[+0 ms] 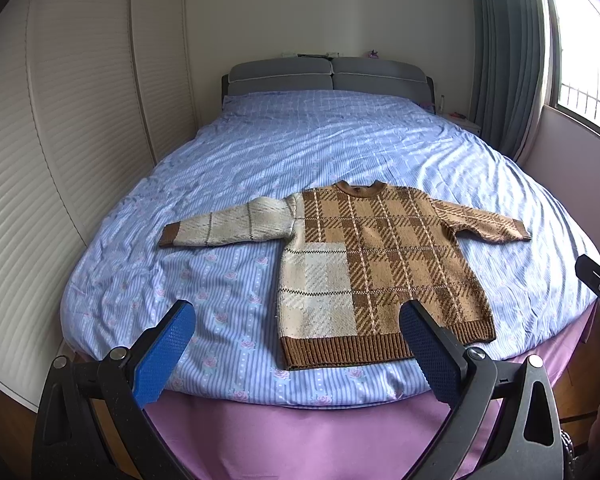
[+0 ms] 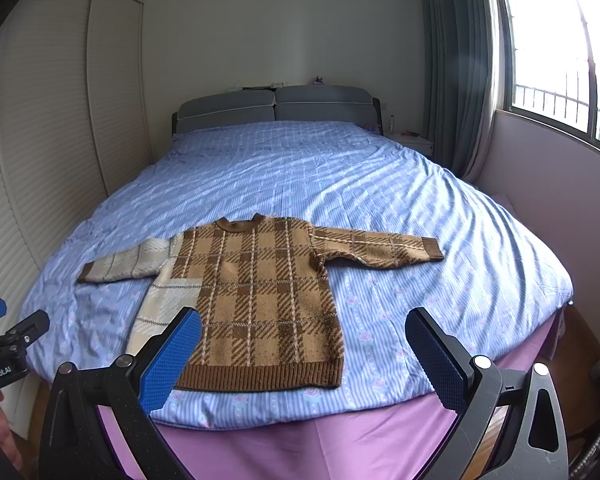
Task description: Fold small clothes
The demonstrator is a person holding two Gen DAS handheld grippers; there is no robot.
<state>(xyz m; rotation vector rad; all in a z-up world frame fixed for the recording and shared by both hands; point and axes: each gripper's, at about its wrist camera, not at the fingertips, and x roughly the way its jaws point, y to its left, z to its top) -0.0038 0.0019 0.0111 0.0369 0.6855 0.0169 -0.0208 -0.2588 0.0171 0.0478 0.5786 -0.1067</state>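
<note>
A small plaid sweater lies flat and face up near the foot of the bed, on a blue striped sheet printed with small roses. Its ribbed brown hem points toward the cameras and its round collar toward the grey headboard. Both sleeves are spread out sideways: the cream sleeve reaches toward the louvred wardrobe, the brown sleeve toward the window. A cream patch covers the lower part of the body on the wardrobe side; the rest is tan and brown check. Nothing is folded yet.

The left gripper hangs over the foot edge of the bed, its jaws spread wide and holding nothing. In the left wrist view, 1 blue pad sits over bare sheet beside the sweater and the other overlaps the hem's corner on the window side; whether it touches the cloth cannot be told. The right gripper also has its jaws spread wide and empty, with 1 pad in front of the cream patch and the other over bare sheet under the brown sleeve.

A purple skirt covers the bed's base below the sheet. Grey curtains hang beside the window. In the right wrist view the left gripper shows at the left edge, with part of a hand under it.
</note>
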